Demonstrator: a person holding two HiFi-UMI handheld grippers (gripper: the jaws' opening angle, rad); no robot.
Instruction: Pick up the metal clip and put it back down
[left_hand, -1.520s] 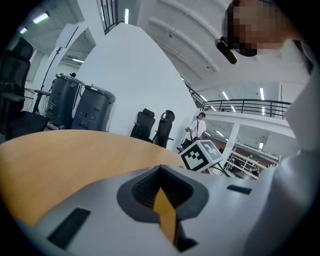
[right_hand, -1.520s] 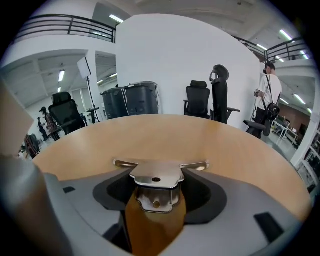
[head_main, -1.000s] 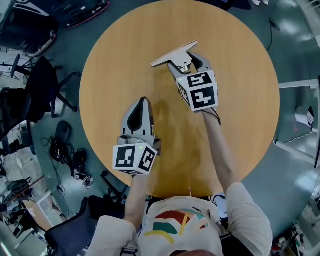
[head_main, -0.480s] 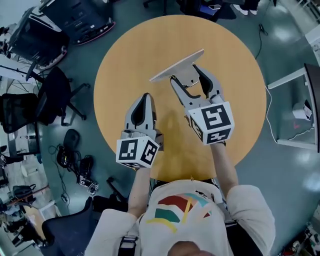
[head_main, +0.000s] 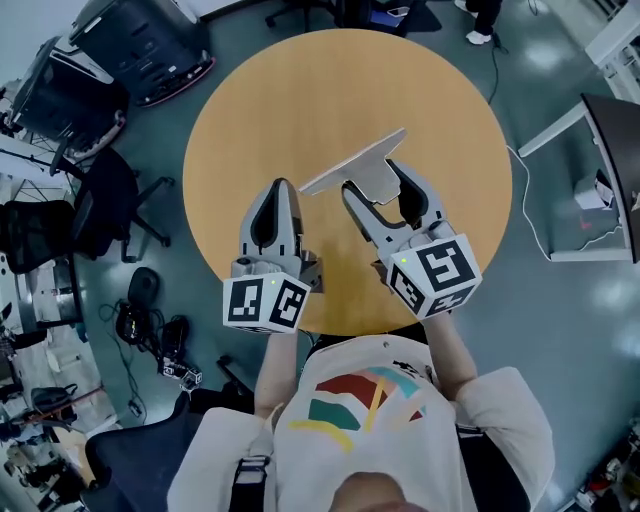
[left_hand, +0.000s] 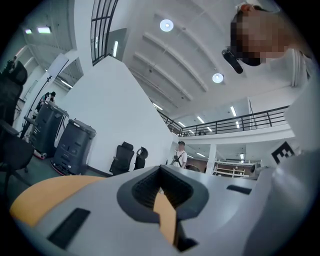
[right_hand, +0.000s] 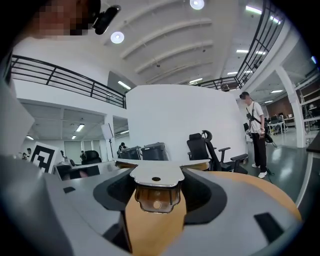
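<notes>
The right claw (head_main: 375, 182) grips the clip (head_main: 352, 160), its long flat edge across the jaws, above the counter (head_main: 300, 90). The left claw (head_main: 277, 192) is shut.

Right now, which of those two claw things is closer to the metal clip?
Right. The right gripper has the metal clip gripped between its jaws; the left gripper sits beside the clip's left end, jaws together, holding nothing.

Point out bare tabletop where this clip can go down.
The table is bare across its far half beyond the metal clip, and in the strips left of the left tongs and right of the right tongs. Crowded only between them.
</notes>
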